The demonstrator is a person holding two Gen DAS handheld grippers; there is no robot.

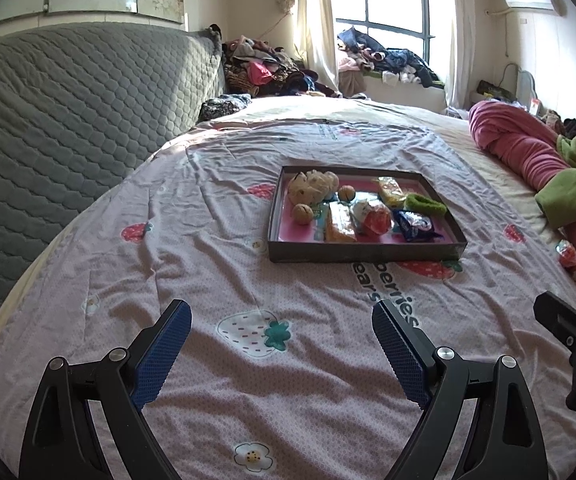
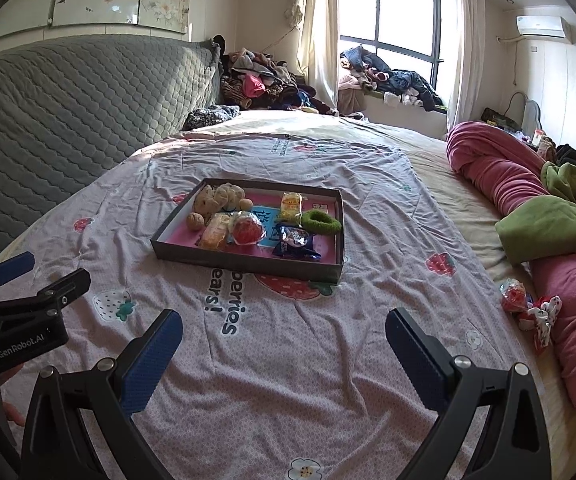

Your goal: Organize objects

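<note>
A shallow dark tray [image 1: 363, 254] [image 2: 244, 262] with a pink floor sits on the bed's strawberry-print sheet. In it lie snack packets, walnuts, a beige plush [image 2: 218, 196], a green hair tie [image 2: 321, 222] and a blue wrapper [image 2: 293, 242]. Outside it, by the pink quilt, lie a red wrapped sweet [image 2: 513, 300] and a red-white patterned scrunchie [image 2: 541, 320]. My left gripper [image 1: 282, 354] is open and empty, well short of the tray. My right gripper [image 2: 284, 360] is open and empty, also short of the tray.
A grey quilted headboard [image 1: 68, 120] rises at the left. A rolled pink quilt [image 2: 499, 176] and green cloth [image 2: 539, 232] lie along the right side of the bed. Clothes are piled by the window [image 2: 387, 76].
</note>
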